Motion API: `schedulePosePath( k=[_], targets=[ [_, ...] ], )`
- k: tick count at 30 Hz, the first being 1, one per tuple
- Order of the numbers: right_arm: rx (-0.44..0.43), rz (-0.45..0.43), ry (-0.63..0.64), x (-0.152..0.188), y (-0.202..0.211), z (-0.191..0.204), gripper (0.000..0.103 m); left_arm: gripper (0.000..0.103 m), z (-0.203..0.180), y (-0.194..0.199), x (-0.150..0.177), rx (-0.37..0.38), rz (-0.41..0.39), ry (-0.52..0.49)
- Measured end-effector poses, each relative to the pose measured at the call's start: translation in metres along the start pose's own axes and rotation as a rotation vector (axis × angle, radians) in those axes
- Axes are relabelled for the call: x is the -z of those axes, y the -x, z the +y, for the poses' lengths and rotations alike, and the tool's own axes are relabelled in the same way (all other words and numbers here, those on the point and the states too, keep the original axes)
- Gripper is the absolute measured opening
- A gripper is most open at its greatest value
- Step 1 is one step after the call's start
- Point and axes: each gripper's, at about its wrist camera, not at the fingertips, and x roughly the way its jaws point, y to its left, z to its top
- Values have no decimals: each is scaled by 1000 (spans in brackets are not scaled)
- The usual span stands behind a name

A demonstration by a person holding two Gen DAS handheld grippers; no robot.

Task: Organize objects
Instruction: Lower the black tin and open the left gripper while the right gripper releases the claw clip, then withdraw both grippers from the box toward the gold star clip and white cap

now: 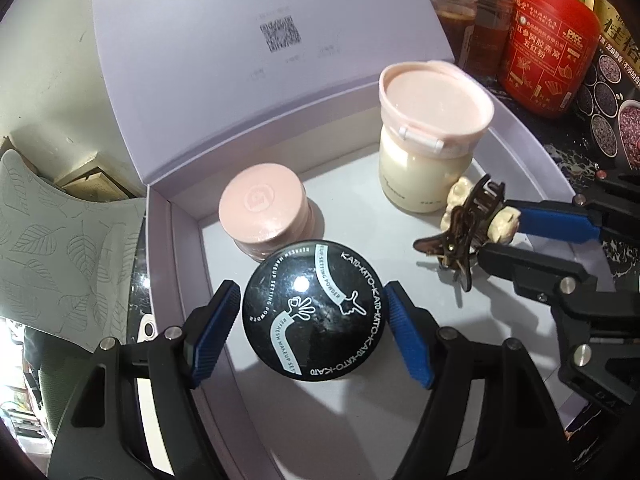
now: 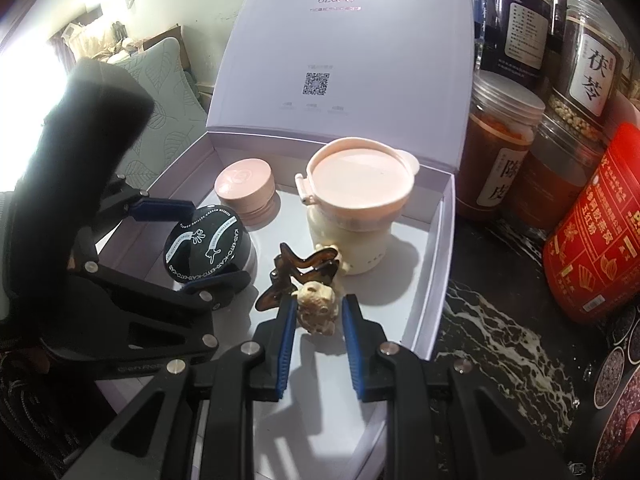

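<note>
An open lilac gift box (image 1: 176,216) (image 2: 440,240) holds a pink compact (image 1: 262,210) (image 2: 245,186), a cream bottle with a pink cap (image 1: 432,128) (image 2: 356,208), a black KATO powder jar (image 1: 314,310) (image 2: 208,248) and a brown hair claw with cream flowers (image 1: 468,224) (image 2: 308,280). My left gripper (image 1: 312,320) (image 2: 208,240) brackets the black jar inside the box, with small gaps at both pads. My right gripper (image 2: 318,312) (image 1: 496,236) holds the cream flower end of the claw just above the box floor.
The box lid (image 1: 256,40) (image 2: 340,52) stands upright at the back. Jars (image 2: 496,144) and a red canister (image 1: 548,48) (image 2: 596,232) crowd the dark marble counter (image 2: 492,340) to the right. A leaf-patterned cushion (image 1: 52,248) lies left of the box.
</note>
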Motion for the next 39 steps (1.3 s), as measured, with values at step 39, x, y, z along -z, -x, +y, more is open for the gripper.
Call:
schedulePosePath(
  k=[39],
  targets=[
    [44,-106,20,15,82,33,58,81,26,128,95,70,-187,166]
  ],
)
